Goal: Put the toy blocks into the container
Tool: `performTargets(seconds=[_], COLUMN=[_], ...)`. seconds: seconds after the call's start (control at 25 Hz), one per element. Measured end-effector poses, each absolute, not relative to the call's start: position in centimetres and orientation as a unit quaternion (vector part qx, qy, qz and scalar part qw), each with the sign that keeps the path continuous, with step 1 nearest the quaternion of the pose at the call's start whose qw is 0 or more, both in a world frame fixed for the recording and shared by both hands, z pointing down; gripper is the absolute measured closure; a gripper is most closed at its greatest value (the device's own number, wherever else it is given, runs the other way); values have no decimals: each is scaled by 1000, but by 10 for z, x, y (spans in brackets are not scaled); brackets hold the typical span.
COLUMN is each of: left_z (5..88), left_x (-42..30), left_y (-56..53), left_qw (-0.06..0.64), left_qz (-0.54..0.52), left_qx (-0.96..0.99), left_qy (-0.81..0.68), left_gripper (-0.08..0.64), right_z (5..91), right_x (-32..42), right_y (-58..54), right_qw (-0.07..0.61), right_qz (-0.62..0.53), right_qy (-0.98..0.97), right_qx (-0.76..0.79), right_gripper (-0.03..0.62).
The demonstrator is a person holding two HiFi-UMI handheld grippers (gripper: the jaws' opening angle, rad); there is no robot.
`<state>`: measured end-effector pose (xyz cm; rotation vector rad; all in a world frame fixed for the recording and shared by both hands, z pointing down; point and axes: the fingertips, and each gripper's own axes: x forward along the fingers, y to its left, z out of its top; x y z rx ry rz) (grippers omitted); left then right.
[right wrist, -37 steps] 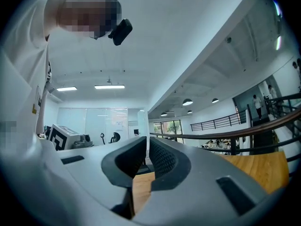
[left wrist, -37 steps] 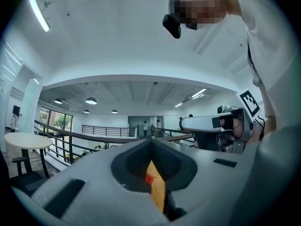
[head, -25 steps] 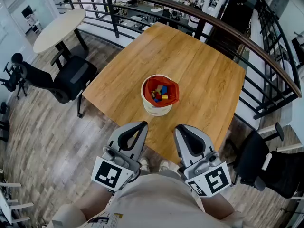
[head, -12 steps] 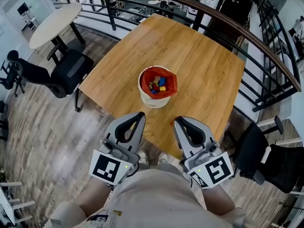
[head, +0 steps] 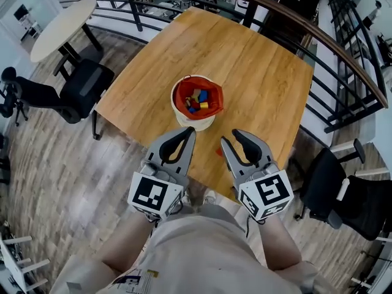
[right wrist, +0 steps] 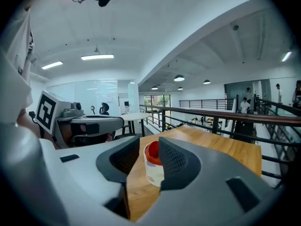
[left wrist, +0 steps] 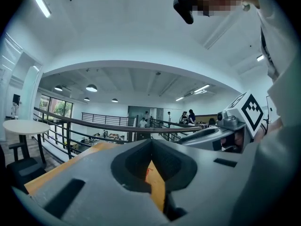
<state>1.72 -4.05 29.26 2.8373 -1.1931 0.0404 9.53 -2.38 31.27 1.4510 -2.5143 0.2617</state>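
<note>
A white container (head: 197, 103) with a red liner stands near the middle of the wooden table (head: 257, 72); several coloured toy blocks (head: 197, 98) lie inside it. Both grippers hover over the table's near edge, just short of the container. My left gripper (head: 190, 131) is shut, its tips meeting (left wrist: 151, 141), with nothing in it. My right gripper (head: 231, 136) is open; its jaws have just been opening and nothing sits between them. Beyond that gap (right wrist: 150, 143), the right gripper view shows the container (right wrist: 154, 167) farther off. A small red bit (head: 218, 154) shows on the table between the grippers.
A black office chair (head: 79, 90) stands left of the table and another (head: 343, 195) at the right. A dark railing (head: 343, 60) curves behind the table. A round white table (head: 58, 20) stands at the far left. The person's torso fills the bottom of the head view.
Both grippers have moved forward and down, from in front of the table to over its near edge, closer to the container. The right jaws have parted from shut.
</note>
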Motion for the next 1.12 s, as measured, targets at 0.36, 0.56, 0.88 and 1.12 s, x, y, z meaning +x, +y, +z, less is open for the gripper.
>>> performTargets(seconds=[0.36, 0.56, 0.88, 1.12], left_z=[353, 383, 420, 449], left_x=[42, 49, 57, 61], left_y=[-63, -71, -82, -89], left_qw=[78, 102, 123, 146], left_qz=[59, 83, 114, 137], left_qx=[923, 924, 925, 925], left_qy=[-371, -359, -340, -322], left_gripper=[548, 548, 548, 548], right_z=[387, 420, 478, 520], right_x=[116, 125, 130, 136], right_y=[-50, -60, -72, -76], right_qw=[190, 205, 215, 218], right_qz=[150, 190, 261, 312], right_qy=[-822, -800, -769, -735], right_qx=[516, 530, 542, 560], right_gripper=[430, 409, 391, 385])
